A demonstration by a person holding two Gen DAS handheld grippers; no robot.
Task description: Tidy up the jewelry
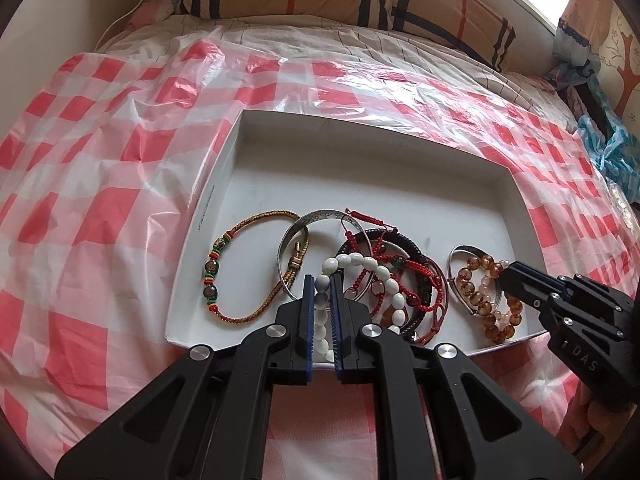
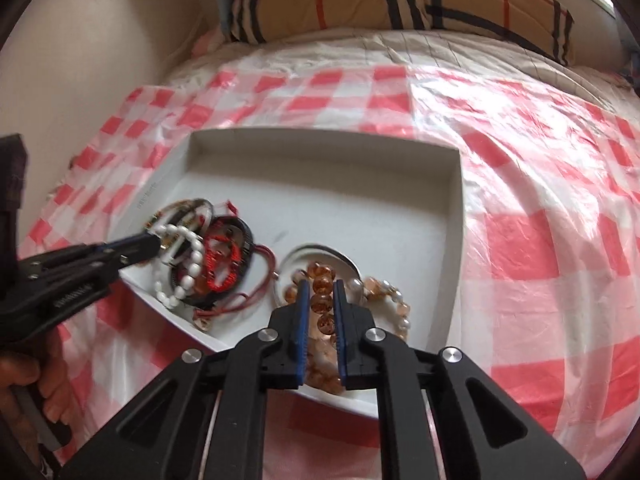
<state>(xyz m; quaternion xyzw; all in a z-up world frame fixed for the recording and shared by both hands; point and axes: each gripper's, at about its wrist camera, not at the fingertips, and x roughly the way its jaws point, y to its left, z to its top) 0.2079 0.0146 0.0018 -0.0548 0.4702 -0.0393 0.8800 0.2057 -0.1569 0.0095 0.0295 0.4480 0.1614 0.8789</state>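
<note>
Left hand-held gripper (image 1: 323,286) clamped on white bead bracelet (image 1: 362,266); right hand-held gripper (image 2: 320,286) closed on amber bead bracelet (image 2: 322,304), both in white tray (image 1: 360,152) on bed.

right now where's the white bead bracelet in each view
Left wrist view: the white bead bracelet is at bottom centre, pinched between the left gripper fingers.
Right wrist view: it is at centre left, held by the left gripper reaching in from the left edge.
Shared landmark: the white tray, with the black ring bracelet beside the white beads.
</note>
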